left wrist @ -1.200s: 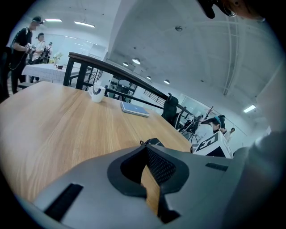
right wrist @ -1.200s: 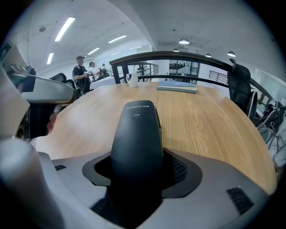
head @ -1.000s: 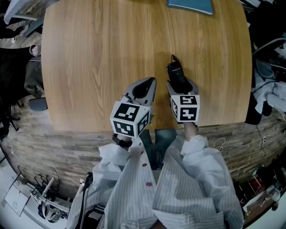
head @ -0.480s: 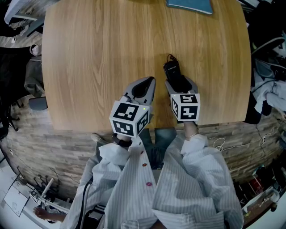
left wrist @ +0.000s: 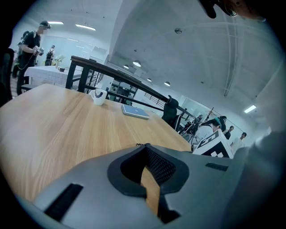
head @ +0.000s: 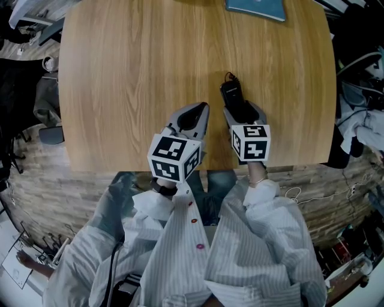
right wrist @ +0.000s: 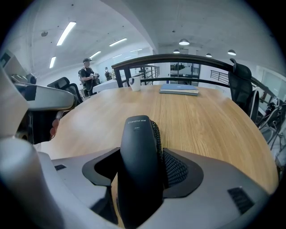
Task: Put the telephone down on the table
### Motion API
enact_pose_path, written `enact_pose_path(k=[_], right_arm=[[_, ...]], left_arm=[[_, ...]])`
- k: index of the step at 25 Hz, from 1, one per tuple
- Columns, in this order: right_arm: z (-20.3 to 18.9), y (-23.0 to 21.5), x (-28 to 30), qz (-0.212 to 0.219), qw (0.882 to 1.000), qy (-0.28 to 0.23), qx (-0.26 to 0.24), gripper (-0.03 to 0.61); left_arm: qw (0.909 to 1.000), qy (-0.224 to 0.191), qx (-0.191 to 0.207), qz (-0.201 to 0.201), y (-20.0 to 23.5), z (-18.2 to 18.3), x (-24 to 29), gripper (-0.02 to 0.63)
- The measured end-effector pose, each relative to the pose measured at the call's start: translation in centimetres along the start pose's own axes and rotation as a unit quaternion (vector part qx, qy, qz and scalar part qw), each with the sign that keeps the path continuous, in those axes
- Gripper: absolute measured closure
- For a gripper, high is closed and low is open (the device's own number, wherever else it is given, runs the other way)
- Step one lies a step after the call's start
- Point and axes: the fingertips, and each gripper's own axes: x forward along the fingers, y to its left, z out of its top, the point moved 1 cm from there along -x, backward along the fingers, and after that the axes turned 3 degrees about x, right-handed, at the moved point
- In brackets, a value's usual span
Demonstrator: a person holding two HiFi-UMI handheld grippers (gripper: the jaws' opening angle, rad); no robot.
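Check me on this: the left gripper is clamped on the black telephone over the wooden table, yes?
No, it is the right gripper that is clamped on the black telephone over the wooden table; the right gripper view shows the handset between its jaws. The left gripper has its jaws together with nothing between them.

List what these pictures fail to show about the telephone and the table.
- Underside of the telephone: the right gripper covers it in its own view, so contact with the table cannot be told.
- Rear end of the telephone: under the marker cube in the head view.
- Inside of the white mug: too small, left gripper view.
- Blue book: cut by the head view's top edge.
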Motion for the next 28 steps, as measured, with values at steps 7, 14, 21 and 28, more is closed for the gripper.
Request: enact_pose_path(k=[7, 14, 21, 28], right_arm=[[1.1, 0.1, -1.7, 0.003, 1.0, -0.016, 0.0, 0.285], [3.0, 0.3, -4.0, 0.025, 0.999, -0.044, 0.021, 0.287], [5.9, 1.5, -6.9, 0.07, 0.993, -0.089, 0.044, 0.287], [9.0, 3.3, -10.3, 0.101, 0.985, -0.138, 0.027, 0.367]], left_arm=[[0.9999, -0.011, 0.007, 0.001, -0.9, 1.3, -0.8, 0.606], [0.9994, -0.027, 0.021, 0.0, -2.3, 3.3, -1.4, 0.606], [0.998, -0.052, 0.035, 0.009, -3.3, 5.5, -2.4, 0.606], [0.9959, -0.076, 0.046, 0.019, -4.3, 7.4, -3.7, 0.606]])
